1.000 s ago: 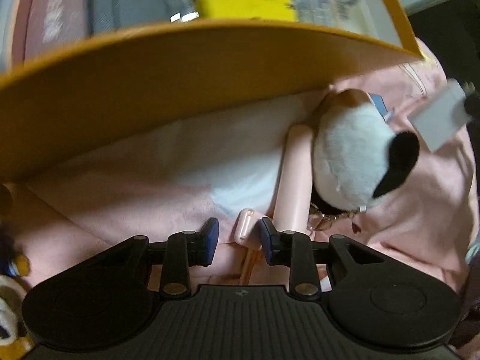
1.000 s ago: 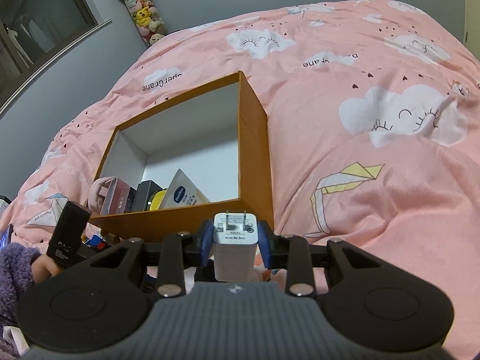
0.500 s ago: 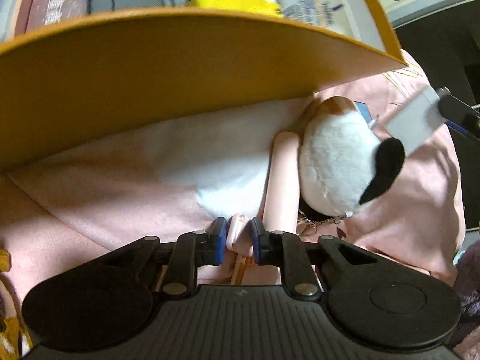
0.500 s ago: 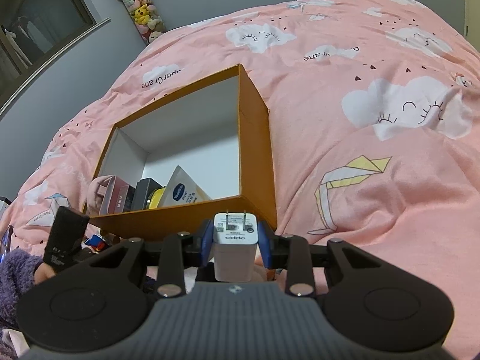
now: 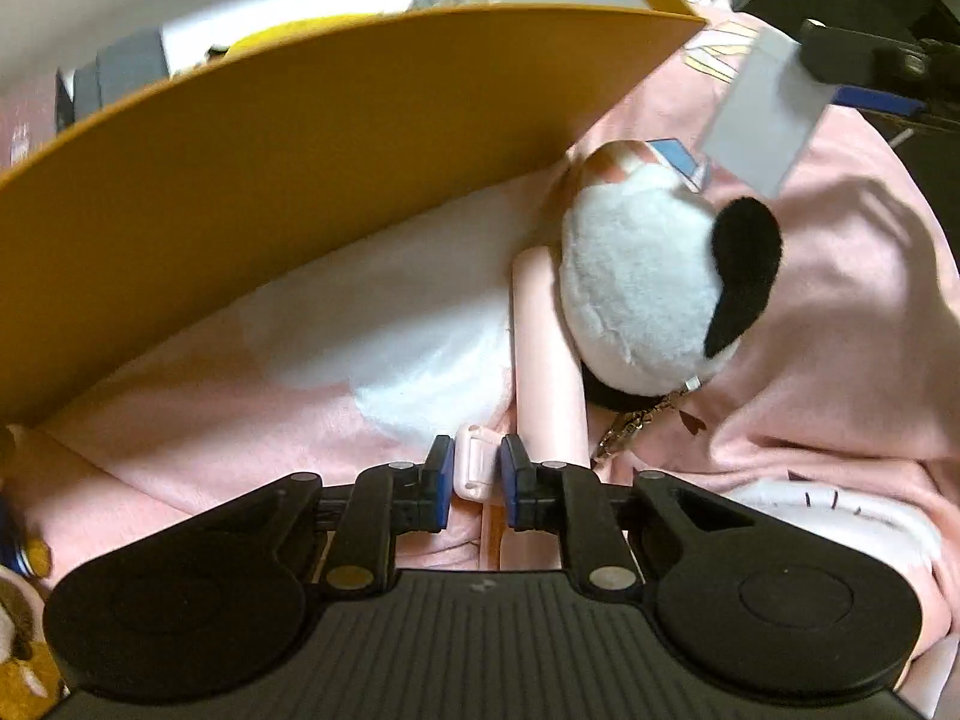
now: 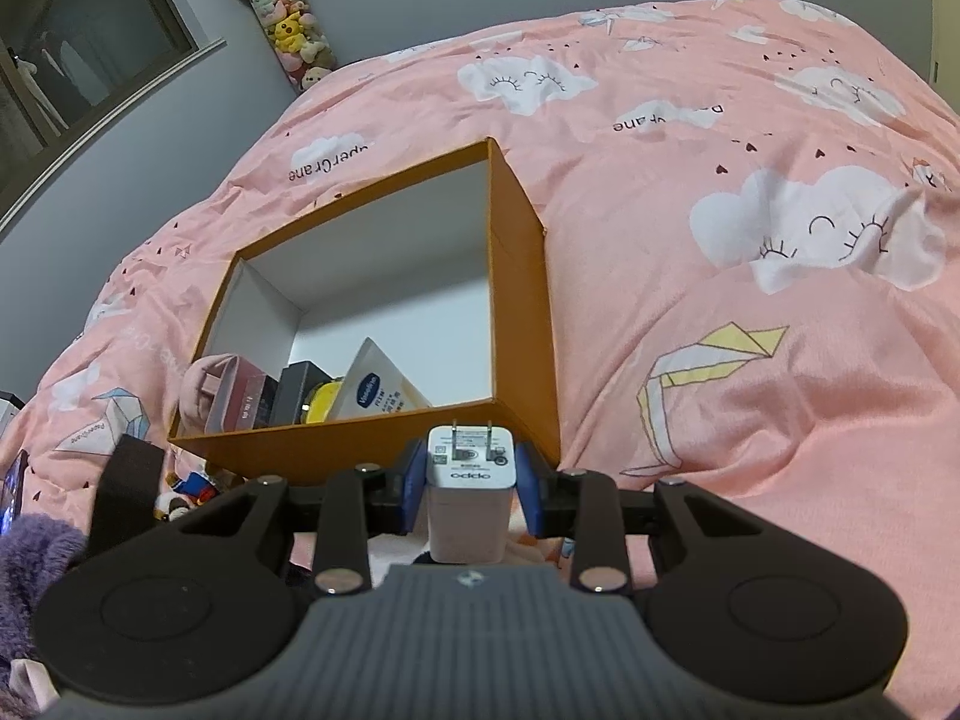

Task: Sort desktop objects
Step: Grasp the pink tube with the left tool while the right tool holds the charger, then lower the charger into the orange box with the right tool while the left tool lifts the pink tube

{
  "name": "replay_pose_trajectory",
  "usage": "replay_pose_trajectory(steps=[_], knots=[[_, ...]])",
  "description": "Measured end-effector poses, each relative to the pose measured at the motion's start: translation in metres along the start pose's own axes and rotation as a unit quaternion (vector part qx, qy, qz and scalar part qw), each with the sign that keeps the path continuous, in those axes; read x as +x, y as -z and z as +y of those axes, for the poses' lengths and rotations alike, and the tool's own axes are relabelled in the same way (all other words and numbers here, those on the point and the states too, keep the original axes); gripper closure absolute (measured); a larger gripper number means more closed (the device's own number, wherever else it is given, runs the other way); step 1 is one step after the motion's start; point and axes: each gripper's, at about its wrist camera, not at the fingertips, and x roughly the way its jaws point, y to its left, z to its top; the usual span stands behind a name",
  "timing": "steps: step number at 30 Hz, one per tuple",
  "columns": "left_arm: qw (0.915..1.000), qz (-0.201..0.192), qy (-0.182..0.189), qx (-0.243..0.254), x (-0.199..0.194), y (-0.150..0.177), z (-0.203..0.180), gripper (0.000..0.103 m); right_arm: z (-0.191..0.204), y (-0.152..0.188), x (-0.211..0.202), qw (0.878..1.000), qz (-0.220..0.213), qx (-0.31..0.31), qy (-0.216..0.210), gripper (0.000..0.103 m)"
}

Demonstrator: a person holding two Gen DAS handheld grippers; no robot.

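Observation:
My left gripper (image 5: 474, 471) is shut on the small pink end piece (image 5: 474, 461) of a pale pink item lying on the bedspread, just in front of the orange box (image 5: 300, 180). Beside it lie a pale pink tube (image 5: 543, 354) and a white plush toy (image 5: 648, 294) with a black ear. My right gripper (image 6: 471, 474) is shut on a white charger plug (image 6: 471, 483), prongs pointing away, held before the near wall of the orange box (image 6: 522, 276). The same charger (image 5: 762, 120) shows at the upper right of the left wrist view.
Inside the box (image 6: 240, 324) lie a pink case (image 6: 222, 387), a dark box (image 6: 297, 387), a yellow item (image 6: 324, 405) and a white tube (image 6: 375, 390). A small toy figure (image 6: 186, 489) lies left of the box. A purple sleeve (image 6: 30, 552) shows at lower left. The pink bedspread (image 6: 750, 330) lies all around.
My left gripper's jaws closed on the small pink end piece, then it shifted and rolled, so the orange box wall now tilts across the view. The right gripper with the charger stayed still.

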Motion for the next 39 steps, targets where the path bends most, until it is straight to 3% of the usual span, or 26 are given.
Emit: replay_pose_trajectory(steps=[4,12,20,26,30,34,39], knots=[[0.9998,-0.019,-0.001,-0.010,-0.021,0.008,0.024,0.088,0.005,-0.001,-0.005,1.000,-0.008,-0.005,-0.004,0.069],[0.9974,-0.069,-0.022,0.001,-0.057,0.022,0.006,0.096,0.011,-0.006,-0.016,1.000,-0.023,-0.014,0.003,0.069],[0.9899,-0.110,-0.088,0.019,-0.087,0.024,-0.017,0.098,0.020,-0.016,-0.019,0.999,-0.041,-0.027,-0.007,0.069],[0.9902,-0.114,-0.074,-0.031,-0.102,0.017,-0.014,0.098,0.032,-0.039,-0.004,0.998,-0.053,-0.037,-0.019,0.069],[0.9896,-0.119,-0.063,-0.052,-0.112,0.017,-0.006,0.097,0.041,-0.049,0.023,0.998,-0.042,-0.054,-0.010,0.069],[0.9889,-0.121,-0.056,-0.066,-0.120,0.020,-0.001,0.097,0.048,-0.056,0.058,0.996,-0.017,-0.085,0.034,0.069],[0.9893,-0.120,-0.052,-0.064,-0.120,0.023,0.002,0.098,0.047,-0.057,0.094,0.993,0.043,-0.096,0.054,0.069]])
